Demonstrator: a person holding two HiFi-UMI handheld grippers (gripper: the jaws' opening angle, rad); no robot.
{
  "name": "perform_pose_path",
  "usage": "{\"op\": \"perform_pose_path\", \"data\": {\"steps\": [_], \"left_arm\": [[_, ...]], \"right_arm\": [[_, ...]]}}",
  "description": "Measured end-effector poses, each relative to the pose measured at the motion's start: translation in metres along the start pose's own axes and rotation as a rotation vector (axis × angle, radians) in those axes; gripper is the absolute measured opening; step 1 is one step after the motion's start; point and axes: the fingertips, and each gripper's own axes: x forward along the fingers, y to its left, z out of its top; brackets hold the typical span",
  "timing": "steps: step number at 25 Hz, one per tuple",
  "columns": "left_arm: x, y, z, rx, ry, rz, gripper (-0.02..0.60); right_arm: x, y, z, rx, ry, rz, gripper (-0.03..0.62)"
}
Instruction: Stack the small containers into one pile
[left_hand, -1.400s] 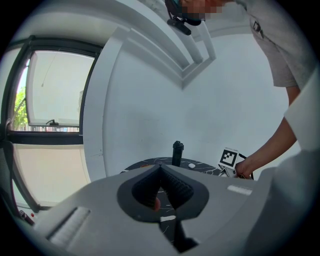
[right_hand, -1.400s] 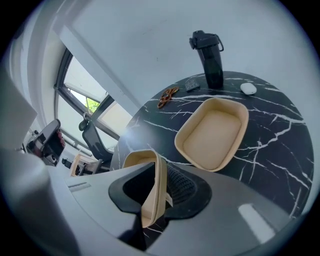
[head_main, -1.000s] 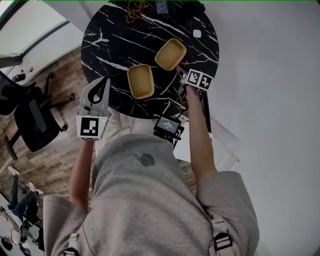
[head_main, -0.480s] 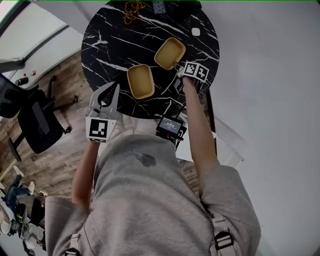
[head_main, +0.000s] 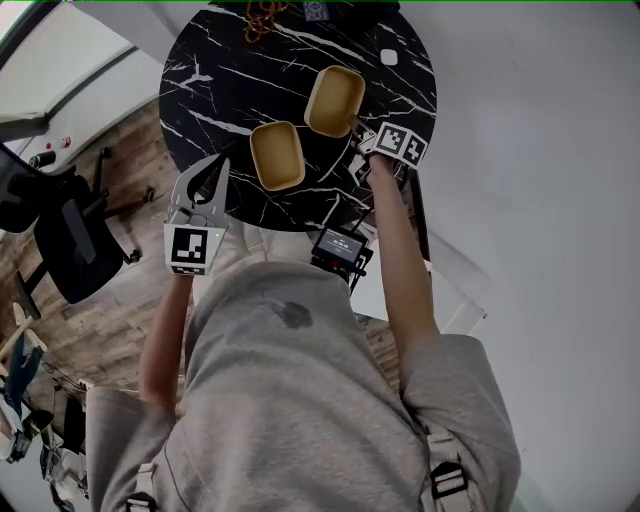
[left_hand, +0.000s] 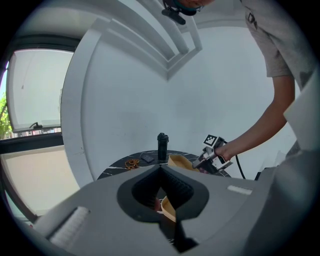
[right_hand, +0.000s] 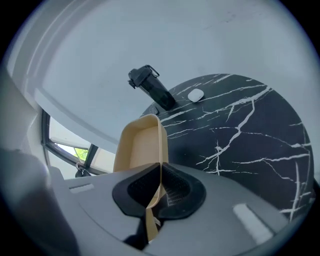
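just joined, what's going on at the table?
A person with a gripper in each hand is stacking two tan containers on a round black table. The right gripper has just closed its jaws on the side wall of the far container, which is now pinched between them. The near container sits loose on the table beside it, not yet stacked. The left gripper is shut and empty at the table's near edge.

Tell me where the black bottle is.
In the right gripper view the black bottle stands at the table's far edge, left of the small white disc.
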Motion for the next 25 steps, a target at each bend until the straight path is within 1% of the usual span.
{"op": "perform_pose_path", "data": {"steps": [4, 7, 12, 17, 25], "left_arm": [[0.002, -0.002, 0.004, 0.007, -0.004, 0.000, -0.003], [0.004, -0.009, 0.008, 0.016, -0.008, -0.005, -0.003], [0.008, -0.024, 0.013, 0.018, -0.015, -0.014, -0.003], [0.008, -0.031, 0.008, 0.018, -0.003, -0.018, -0.003], [0.004, -0.034, -0.004, -0.002, 0.017, -0.015, -0.003]], "right_arm": [[-0.023, 0.027, -0.006, -0.043, -0.006, 0.072, 0.025], [-0.033, 0.043, -0.020, -0.096, 0.011, 0.101, 0.025], [-0.040, 0.057, -0.055, -0.181, 0.072, 0.121, 0.025], [-0.037, 0.067, -0.085, -0.208, 0.123, 0.140, 0.025], [-0.030, 0.071, -0.112, -0.243, 0.192, 0.137, 0.025]]}}
